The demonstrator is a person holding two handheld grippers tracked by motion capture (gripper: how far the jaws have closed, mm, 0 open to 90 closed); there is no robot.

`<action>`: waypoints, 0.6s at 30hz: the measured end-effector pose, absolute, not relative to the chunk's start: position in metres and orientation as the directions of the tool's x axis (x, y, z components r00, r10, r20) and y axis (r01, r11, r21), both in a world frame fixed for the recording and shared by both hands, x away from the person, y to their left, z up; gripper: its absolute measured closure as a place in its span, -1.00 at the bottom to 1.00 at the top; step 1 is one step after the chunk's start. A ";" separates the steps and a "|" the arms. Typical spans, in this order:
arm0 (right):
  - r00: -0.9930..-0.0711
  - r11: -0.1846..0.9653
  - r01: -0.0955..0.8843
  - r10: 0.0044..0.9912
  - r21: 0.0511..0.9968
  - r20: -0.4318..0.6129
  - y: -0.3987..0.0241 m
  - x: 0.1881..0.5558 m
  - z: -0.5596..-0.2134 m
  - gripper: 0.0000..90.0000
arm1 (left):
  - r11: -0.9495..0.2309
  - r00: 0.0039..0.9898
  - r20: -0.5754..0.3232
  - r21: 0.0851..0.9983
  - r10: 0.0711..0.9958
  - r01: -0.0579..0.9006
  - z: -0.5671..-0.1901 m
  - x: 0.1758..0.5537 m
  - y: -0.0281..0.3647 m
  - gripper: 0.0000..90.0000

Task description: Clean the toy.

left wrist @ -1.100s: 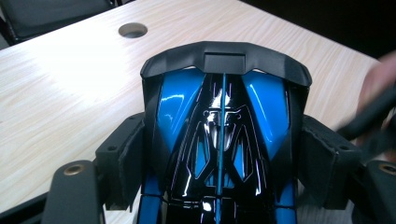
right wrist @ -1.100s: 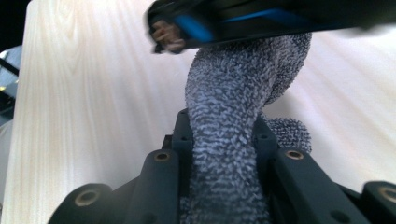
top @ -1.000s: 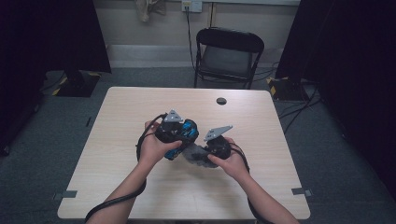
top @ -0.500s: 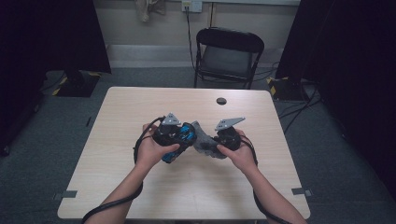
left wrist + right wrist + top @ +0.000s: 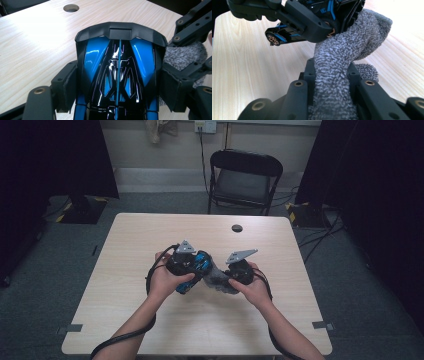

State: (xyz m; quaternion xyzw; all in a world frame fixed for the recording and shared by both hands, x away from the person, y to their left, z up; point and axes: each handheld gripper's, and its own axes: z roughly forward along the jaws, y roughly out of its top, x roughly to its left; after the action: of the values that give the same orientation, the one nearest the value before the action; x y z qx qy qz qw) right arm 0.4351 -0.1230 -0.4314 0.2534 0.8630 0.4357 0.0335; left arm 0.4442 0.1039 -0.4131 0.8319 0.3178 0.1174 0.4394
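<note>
A glossy blue-and-black toy car body (image 5: 117,75) is clamped across its sides by the left claw (image 5: 117,85), held up over the middle of the light wood table (image 5: 125,285), a bit toward the near edge. A grey fuzzy terry cloth (image 5: 337,82) is pinched tight in the right claw (image 5: 332,82), and its free end is pressed against the car's side, right by a wheel (image 5: 272,38).

So it looks like a wipe-down is being done. To do it well, the car should be kept steady and clear of the table, with the cloth dragged along the shell in short passes instead of being jabbed at it. The grip on the cloth is fairly close to its end, so the loose part should be kept from snagging the wheel. Whether the cloth actually reaches the underside can't quite be made out from these angles.
</note>
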 end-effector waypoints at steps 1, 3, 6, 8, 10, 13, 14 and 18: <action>-0.869 0.493 0.409 0.466 0.768 0.165 -0.123 0.435 -0.432 0.57 | -0.411 0.771 -0.087 0.806 0.631 0.426 -0.413 0.444 0.103 -0.44; -0.871 0.487 0.409 0.460 0.772 0.171 -0.122 0.435 -0.433 0.57 | -0.410 0.770 -0.080 0.809 0.633 0.421 -0.412 0.444 0.103 -0.44; -0.872 0.486 0.411 0.456 0.771 0.178 -0.119 0.434 -0.433 0.57 | -0.404 0.768 -0.084 0.812 0.635 0.422 -0.411 0.445 0.102 -0.44; -0.876 0.493 0.406 0.449 0.769 0.174 -0.118 0.433 -0.433 0.57 | -0.403 0.769 -0.086 0.812 0.634 0.423 -0.410 0.446 0.101 -0.44; -0.880 0.496 0.398 0.442 0.772 0.171 -0.116 0.432 -0.433 0.57 | -0.396 0.766 -0.090 0.814 0.637 0.426 -0.410 0.446 0.100 -0.44; -0.886 0.503 0.394 0.431 0.770 0.172 -0.114 0.430 -0.433 0.57 | -0.393 0.764 -0.092 0.815 0.638 0.426 -0.410 0.448 0.100 -0.44; -0.887 0.504 0.392 0.429 0.770 0.171 -0.113 0.430 -0.433 0.57 | -0.395 0.764 -0.091 0.814 0.638 0.426 -0.410 0.448 0.100 -0.44; -0.893 0.514 0.380 0.419 0.769 0.161 -0.110 0.428 -0.433 0.57 | -0.387 0.761 -0.098 0.816 0.641 0.430 -0.410 0.448 0.100 -0.44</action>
State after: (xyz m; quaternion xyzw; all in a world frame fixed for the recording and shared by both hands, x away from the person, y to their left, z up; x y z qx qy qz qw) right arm 0.4277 -0.1097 -0.4332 0.2296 0.8697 0.4363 0.0228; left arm 0.4483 0.0997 -0.4101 0.8243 0.3249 0.1173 0.4485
